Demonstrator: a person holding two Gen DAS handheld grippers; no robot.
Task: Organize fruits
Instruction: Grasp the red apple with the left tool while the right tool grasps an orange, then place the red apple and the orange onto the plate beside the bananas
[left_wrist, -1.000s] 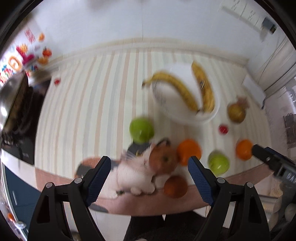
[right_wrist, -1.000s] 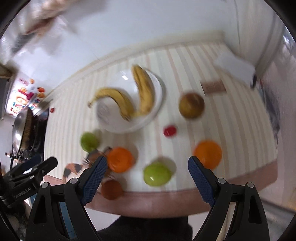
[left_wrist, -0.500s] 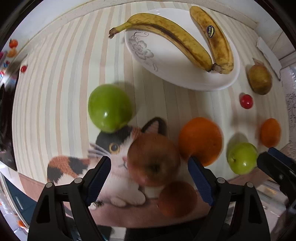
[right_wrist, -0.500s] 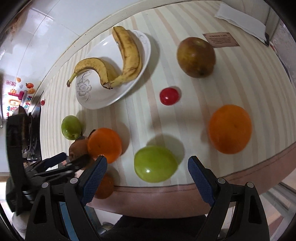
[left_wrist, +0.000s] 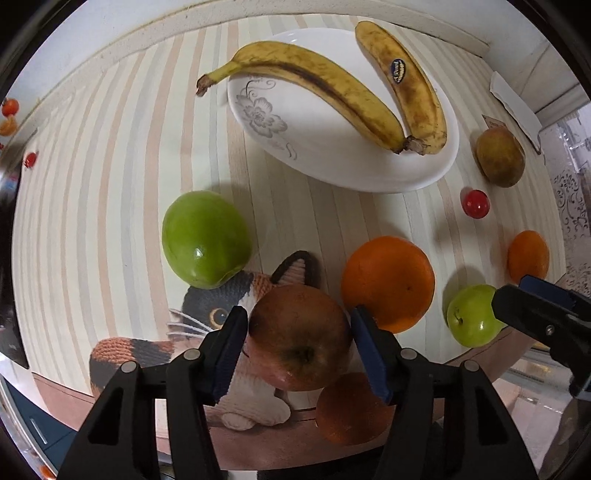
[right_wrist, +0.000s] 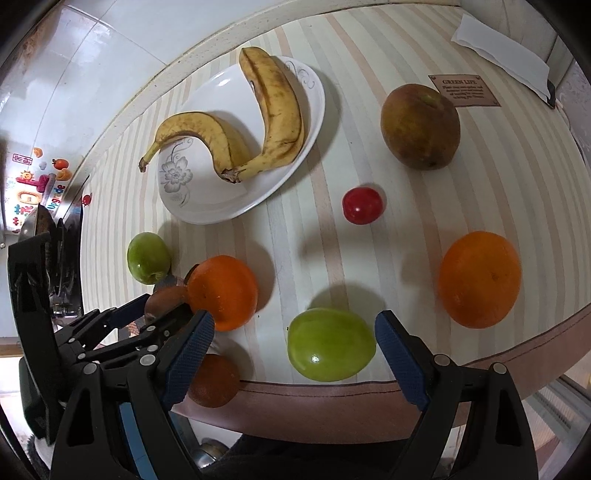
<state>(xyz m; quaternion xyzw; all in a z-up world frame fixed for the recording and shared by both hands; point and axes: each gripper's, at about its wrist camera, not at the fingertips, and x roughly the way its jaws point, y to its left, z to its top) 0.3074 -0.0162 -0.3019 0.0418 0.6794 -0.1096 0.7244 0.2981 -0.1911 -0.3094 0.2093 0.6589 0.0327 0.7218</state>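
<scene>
My left gripper (left_wrist: 298, 345) is shut on a reddish-brown apple (left_wrist: 299, 338) that sits on a knitted cat mat (left_wrist: 207, 317). A green apple (left_wrist: 205, 238) and an orange (left_wrist: 388, 278) lie beside it. Two bananas (left_wrist: 325, 88) lie on a white plate (left_wrist: 321, 147). My right gripper (right_wrist: 295, 354) is open, its pads on either side of a green apple (right_wrist: 330, 343) near the table's front edge. An orange (right_wrist: 480, 278) lies to its right, another orange (right_wrist: 223, 291) to its left. The left gripper shows in the right wrist view (right_wrist: 162, 317).
A brown pear-like fruit (right_wrist: 421, 125), a small red fruit (right_wrist: 362, 205), a brown card (right_wrist: 463, 90) and a white paper (right_wrist: 502, 50) lie at the right back. A brownish fruit (right_wrist: 214, 380) sits at the front edge. A stove (right_wrist: 62, 251) is at the left.
Both grippers have come down close to the table. My left gripper has closed on the reddish-brown apple. My right gripper now straddles the front green apple, still open.
</scene>
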